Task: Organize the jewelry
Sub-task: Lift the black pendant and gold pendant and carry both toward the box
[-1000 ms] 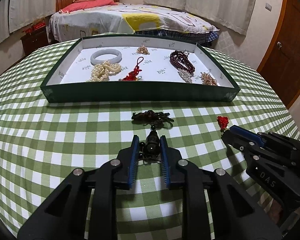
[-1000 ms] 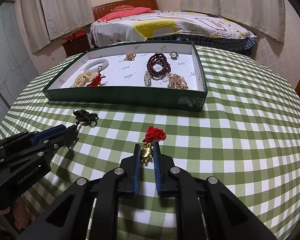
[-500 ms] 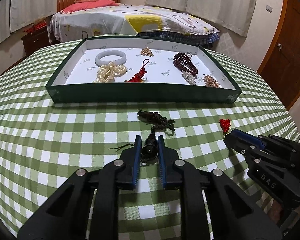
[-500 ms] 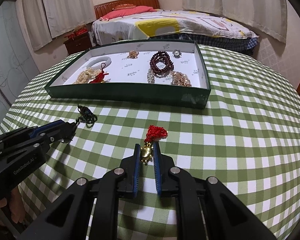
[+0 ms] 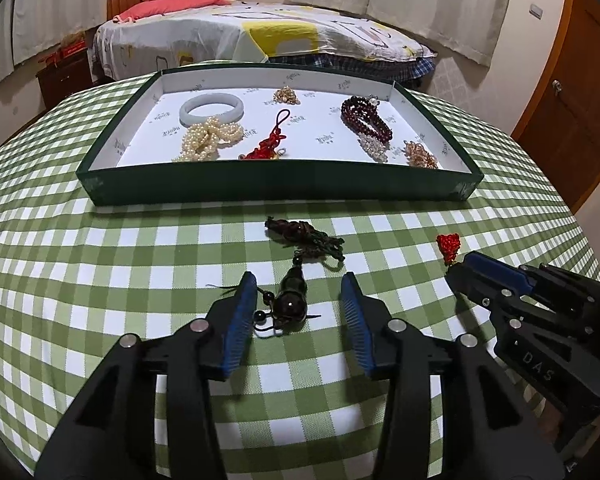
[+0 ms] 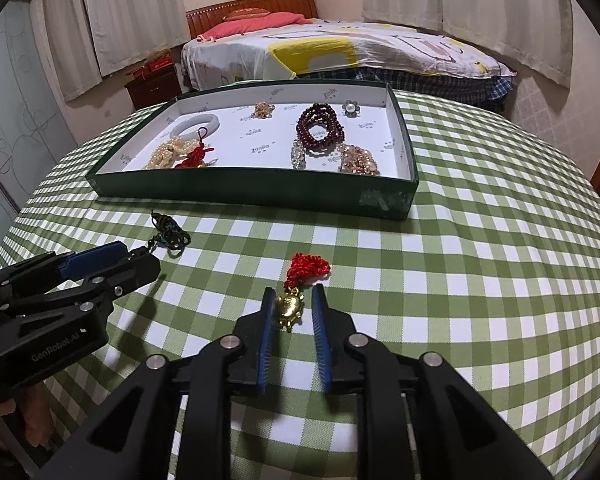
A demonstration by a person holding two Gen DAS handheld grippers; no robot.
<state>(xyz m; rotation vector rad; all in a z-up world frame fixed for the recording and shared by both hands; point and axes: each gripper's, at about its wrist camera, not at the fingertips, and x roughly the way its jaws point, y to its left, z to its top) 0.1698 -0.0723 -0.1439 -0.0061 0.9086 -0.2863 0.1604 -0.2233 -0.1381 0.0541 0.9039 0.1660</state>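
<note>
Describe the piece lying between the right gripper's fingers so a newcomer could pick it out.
On the green checked tablecloth, in front of the green tray, a gold turtle charm lies between the opening right gripper jaws. Its red knotted cord distinguishes it from the dark bead pendant alongside.

Black left tool [image 5: 298, 298], blue ribbed pads [image 5: 238, 330], silver screws, white lettering
</note>
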